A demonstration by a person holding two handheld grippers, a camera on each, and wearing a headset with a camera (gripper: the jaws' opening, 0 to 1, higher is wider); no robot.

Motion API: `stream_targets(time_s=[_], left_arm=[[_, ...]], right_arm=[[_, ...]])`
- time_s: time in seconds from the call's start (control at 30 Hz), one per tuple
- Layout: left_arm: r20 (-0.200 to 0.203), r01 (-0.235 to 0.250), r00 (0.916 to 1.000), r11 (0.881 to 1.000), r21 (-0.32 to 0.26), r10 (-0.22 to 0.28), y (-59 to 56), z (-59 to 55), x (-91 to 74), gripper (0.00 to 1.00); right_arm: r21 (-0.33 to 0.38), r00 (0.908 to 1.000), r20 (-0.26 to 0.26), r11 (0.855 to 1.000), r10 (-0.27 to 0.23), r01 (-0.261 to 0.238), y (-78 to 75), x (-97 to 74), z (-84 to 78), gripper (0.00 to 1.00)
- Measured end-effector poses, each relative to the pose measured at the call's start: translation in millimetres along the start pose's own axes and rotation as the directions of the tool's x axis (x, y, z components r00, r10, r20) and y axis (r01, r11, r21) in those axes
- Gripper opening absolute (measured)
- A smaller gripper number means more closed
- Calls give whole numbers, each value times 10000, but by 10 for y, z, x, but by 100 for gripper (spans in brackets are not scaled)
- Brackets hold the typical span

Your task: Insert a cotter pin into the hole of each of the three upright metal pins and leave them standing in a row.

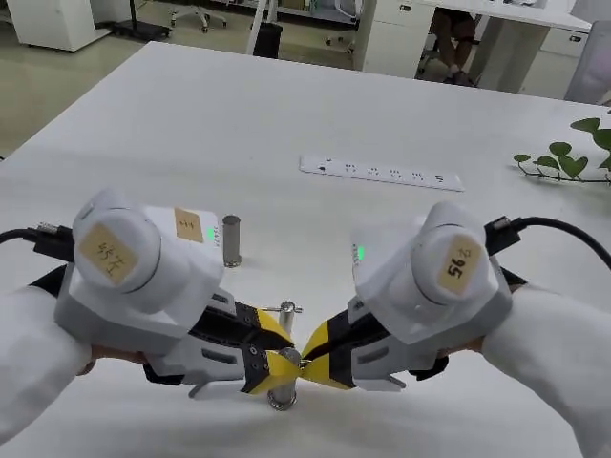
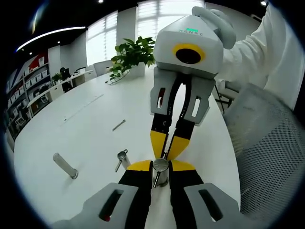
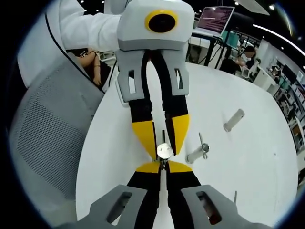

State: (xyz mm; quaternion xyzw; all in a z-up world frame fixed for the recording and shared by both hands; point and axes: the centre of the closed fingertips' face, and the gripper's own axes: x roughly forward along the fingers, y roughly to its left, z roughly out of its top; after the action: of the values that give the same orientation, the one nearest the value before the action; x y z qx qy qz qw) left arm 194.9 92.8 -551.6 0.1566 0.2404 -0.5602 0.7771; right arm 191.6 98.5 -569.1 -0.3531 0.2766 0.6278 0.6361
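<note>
An upright metal pin (image 1: 283,389) stands near the table's front edge, with my left gripper (image 1: 277,367) shut on it. In the left gripper view my yellow jaws clamp this pin (image 2: 160,172) by its sides. My right gripper (image 1: 310,358) meets it from the right, shut on a thin cotter pin (image 3: 163,139) at the pin's head (image 3: 165,151). Just behind stands a second pin (image 1: 286,312) with a cotter pin through it. A third pin (image 1: 231,240) stands further back on the left, bare. A loose cotter pin (image 2: 119,125) lies on the table.
A white power strip (image 1: 382,173) lies across the far middle of the white table (image 1: 286,124). A green plant (image 1: 571,157) trails in at the right edge. A mesh chair (image 2: 271,148) and the person's white sleeves are close behind the grippers.
</note>
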Motion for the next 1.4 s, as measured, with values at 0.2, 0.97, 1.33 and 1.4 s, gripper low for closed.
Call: stream_targets(time_s=[0.2, 0.97, 1.33, 1.4], left_arm=[[77, -34, 10000, 9999, -146, 35, -4, -8, -26, 10], [828, -516, 9945, 9868, -1534, 648, -179, -325, -259, 90], [994, -484, 9926, 9790, -1979, 692, -238, -368, -320, 99], [798, -495, 9946, 9799, -1932, 660, -253, -423, -313, 99]], right_arm=[[195, 10000, 44, 9998, -79, 78, 6, -3, -25, 6], [1763, 9938, 1078, 9843, -258, 64, 10, 103, 55, 11], [1959, 9931, 1137, 9806, -275, 47, 7, 163, 87, 10], [2009, 9930, 1142, 9796, -305, 70, -2, 166, 85, 9]])
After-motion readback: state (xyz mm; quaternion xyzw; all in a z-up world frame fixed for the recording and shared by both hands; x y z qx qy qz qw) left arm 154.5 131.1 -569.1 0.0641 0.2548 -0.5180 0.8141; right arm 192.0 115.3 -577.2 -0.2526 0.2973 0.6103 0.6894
